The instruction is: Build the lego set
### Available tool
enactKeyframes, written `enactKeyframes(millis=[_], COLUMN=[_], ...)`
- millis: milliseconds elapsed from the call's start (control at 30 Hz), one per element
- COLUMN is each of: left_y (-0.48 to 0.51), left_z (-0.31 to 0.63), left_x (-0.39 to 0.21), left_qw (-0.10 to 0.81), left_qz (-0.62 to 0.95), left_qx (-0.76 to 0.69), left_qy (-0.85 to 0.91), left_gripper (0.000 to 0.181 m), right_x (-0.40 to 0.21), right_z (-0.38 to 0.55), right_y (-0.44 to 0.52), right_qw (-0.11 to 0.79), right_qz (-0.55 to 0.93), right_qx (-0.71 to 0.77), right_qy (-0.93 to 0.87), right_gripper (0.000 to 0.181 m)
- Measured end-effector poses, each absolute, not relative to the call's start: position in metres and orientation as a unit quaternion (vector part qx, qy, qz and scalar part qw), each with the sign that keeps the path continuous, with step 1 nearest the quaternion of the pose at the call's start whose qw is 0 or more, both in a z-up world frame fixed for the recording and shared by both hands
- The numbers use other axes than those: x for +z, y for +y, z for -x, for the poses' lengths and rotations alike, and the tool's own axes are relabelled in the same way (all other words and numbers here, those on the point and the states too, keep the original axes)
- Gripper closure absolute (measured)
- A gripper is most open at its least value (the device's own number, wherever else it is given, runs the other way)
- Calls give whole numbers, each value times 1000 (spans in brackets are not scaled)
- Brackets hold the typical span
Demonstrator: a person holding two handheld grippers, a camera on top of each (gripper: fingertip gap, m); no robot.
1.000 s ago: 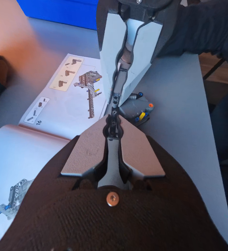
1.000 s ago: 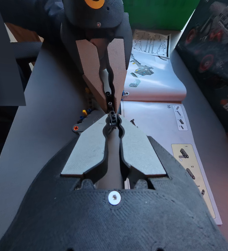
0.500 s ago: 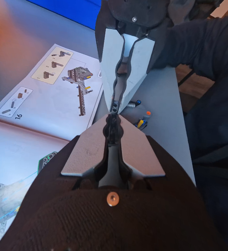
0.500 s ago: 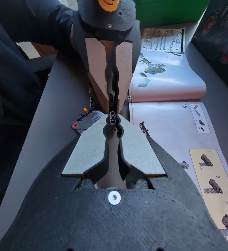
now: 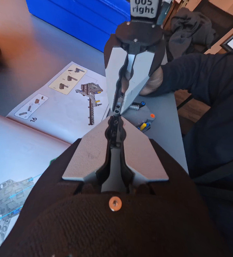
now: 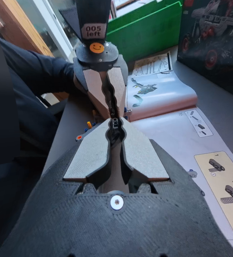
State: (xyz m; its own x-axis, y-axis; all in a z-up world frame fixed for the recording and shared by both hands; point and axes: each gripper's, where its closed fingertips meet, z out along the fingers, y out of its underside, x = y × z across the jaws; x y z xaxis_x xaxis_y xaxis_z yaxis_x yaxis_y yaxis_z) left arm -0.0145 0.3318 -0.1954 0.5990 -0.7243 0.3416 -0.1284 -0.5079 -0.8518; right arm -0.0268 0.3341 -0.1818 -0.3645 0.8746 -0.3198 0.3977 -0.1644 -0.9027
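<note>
Clearly the build is only midway: the left gripper [image 5: 115, 122] clamps a dark beam [image 5: 114, 133] tip-to-tip against the small two-hole connector [image 6: 115, 121] pinched by the right gripper [image 6: 115, 122] above the open instruction booklet [image 5: 60, 111], their joint unconfirmed, loose parts [image 5: 143, 125] waiting.

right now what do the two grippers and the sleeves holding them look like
The left gripper has a dark brown ribbed printed body, tan wedge-shaped fingers with wavy inner edges, and an orange smiley disc. The right gripper is dark grey with pale grey fingers. Each has a silver centre screw. Both arms wear dark sleeves.
</note>
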Motion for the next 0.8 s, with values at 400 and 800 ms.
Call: enactKeyframes(millis=[400, 800], left_y=[326, 330], left_z=[3, 7], left_x=[-218, -216], left_qw=[383, 390], left_qz=[817, 818], left_qx=[-298, -296], left_qy=[312, 302], left_gripper=[175, 175], right_x=[-158, -218], right_z=[6, 12], right_y=[374, 330], right_qw=[248, 189], right_qz=[535, 521], right_qx=[553, 424], right_qy=[-589, -716], right_gripper=[172, 173])
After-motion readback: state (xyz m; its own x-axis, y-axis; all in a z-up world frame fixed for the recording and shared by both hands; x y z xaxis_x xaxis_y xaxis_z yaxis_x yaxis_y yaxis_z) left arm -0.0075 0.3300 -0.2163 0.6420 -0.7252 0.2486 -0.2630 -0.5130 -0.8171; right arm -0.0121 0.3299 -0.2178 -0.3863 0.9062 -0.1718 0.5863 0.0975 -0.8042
